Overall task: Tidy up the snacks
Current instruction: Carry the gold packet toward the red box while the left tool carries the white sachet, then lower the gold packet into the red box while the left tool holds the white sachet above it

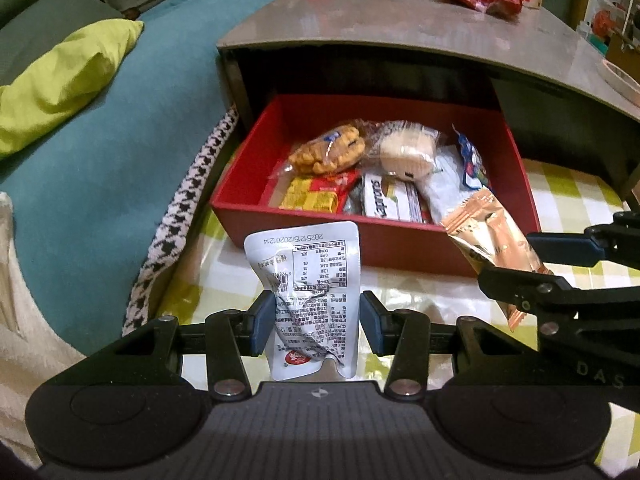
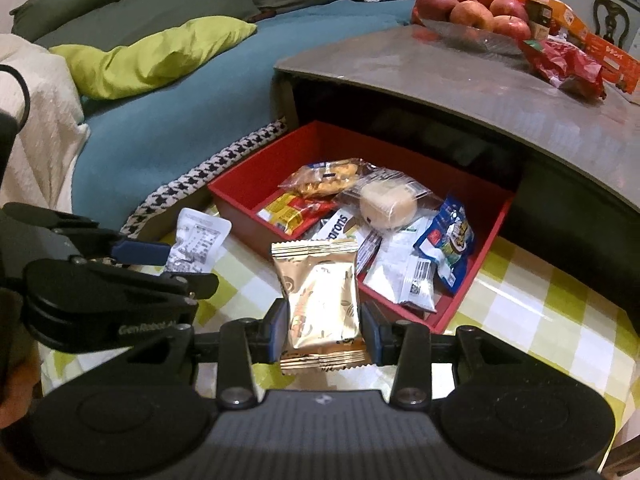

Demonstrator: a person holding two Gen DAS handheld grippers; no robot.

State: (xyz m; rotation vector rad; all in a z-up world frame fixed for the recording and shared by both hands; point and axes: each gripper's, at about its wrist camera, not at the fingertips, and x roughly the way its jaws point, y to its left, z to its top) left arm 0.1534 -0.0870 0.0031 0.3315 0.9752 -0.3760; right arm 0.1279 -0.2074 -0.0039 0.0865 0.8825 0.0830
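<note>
**Two snack packs held in front of the red box**

The left gripper (image 1: pixel 318 322) pinches a white pouch (image 1: pixel 310 296) between its blue pads. The pouch sits in the lower middle of the left wrist view, just in front of the red box (image 1: pixel 240 204). Its back faces the camera. Small black print covers it, too tiny to read, but the date "2025/12/16/2026/2/14" shows upside down along its top edge. A red round logo is near its bottom.

The right gripper (image 2: pixel 324 328) pinches a shiny gold packet (image 2: pixel 320 304) in the lower middle of the right wrist view. It has orange and brown marks, but the words are too blurry to read.

The red box is full of snacks: a clear bag of golden cookies (image 2: pixel 324 178), a wrapped pale bun (image 2: pixel 386 202), a yellow and red pack (image 2: pixel 286 210), a blue packet (image 2: pixel 448 240), and a white box with letters that look like "orons" (image 2: pixel 338 230).

The box pokes out from under a grey table (image 2: pixel 460 84). At the upper right of that view, red apples (image 2: pixel 472 14) lie in a glass dish. The left gripper's side shows the word "GenRobot". A checked yellow and white cloth (image 2: pixel 540 312) lies under everything.
</note>
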